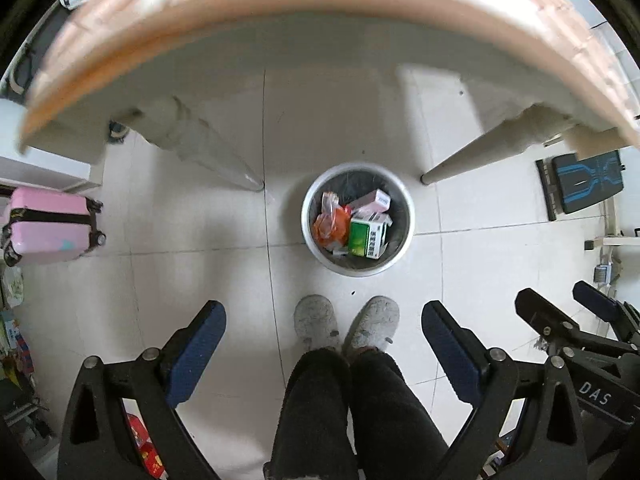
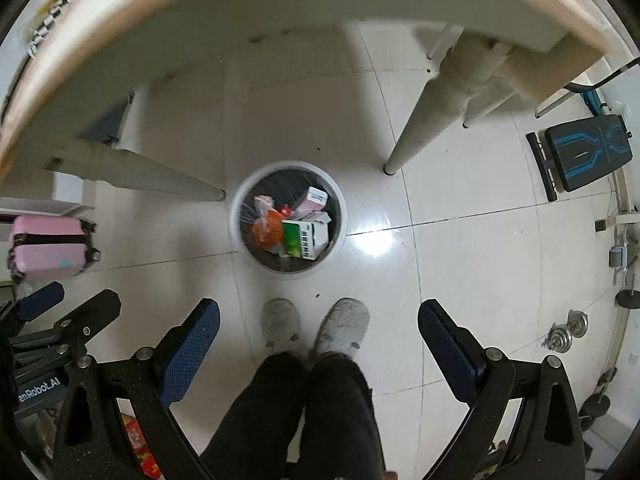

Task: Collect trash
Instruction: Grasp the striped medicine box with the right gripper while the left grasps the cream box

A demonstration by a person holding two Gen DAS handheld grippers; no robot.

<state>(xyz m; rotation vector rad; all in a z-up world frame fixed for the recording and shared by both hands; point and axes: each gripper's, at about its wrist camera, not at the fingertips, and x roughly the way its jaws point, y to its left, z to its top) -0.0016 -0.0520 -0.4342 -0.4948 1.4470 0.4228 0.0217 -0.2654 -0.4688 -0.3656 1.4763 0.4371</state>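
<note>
Both grippers (image 1: 324,336) agape; bin (image 1: 316,236) upright

Materials underfoot and in the bin (image 1: 312,204).

You stand on glossy tile floor (image 2: 460,264) in fuzzy cloth slippers (image 1: 314,320); bin holds printed cardboard cartons (image 1: 366,236), a crinkly plastic wrapper (image 1: 332,224); table edge (image 1: 240,4) looks like bare wood; pads (image 2: 188,356) textured.

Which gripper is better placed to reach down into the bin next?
Probably the right gripper: the bin sits nearly centred ahead of it, but right of centre for the left gripper. Both are open and empty.
</note>
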